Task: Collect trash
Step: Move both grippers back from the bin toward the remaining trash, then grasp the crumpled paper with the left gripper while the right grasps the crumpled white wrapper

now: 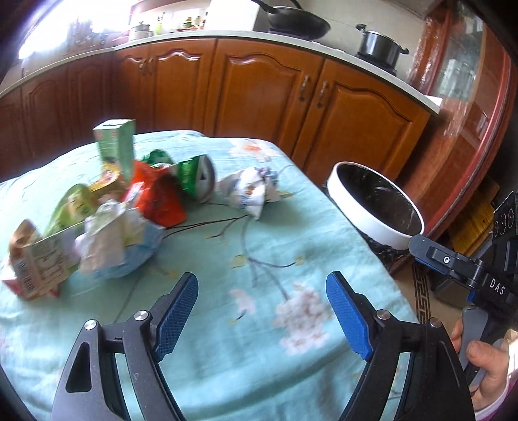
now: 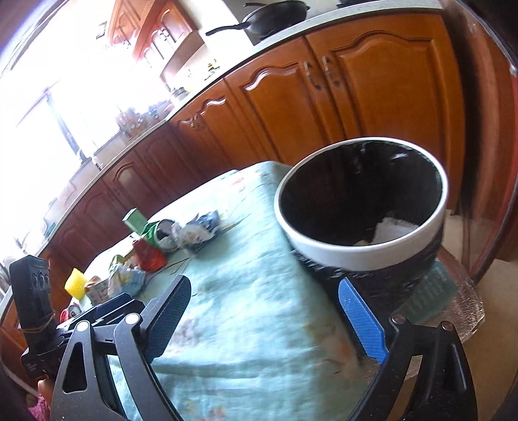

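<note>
- The kitchen cabinets in orange-brown wood run behind the table, with a black wok and a dark lidded pot up on the counter above them.
- The table wears a pale green flowered cloth; everything else I place against it.
- The trash bin, white-rimmed with a black liner, stands just off the table's right edge, rim about level with the cloth. Something white and crumpled lies inside it.
- The trash pile sits on the table's far left part: wrappers, cartons and paper heaped together and touching.
- An upright green carton stands at the back of that pile, the tallest piece.
- A red wrapper leans in the middle of the heap, and a crushed green can lies on its side just beside it.
- A crumpled white-and-blue wrapper lies alone on the cloth, between the pile and the bin.
- A wad of white paper sits at the pile's near side.
- The left gripper hovers over the table's near middle, its blue-padded tongs spread wide and holding nothing.
- The right gripper hangs over the table's near right edge, tongs wide apart and empty, one finger in front of the bin's side.
</note>
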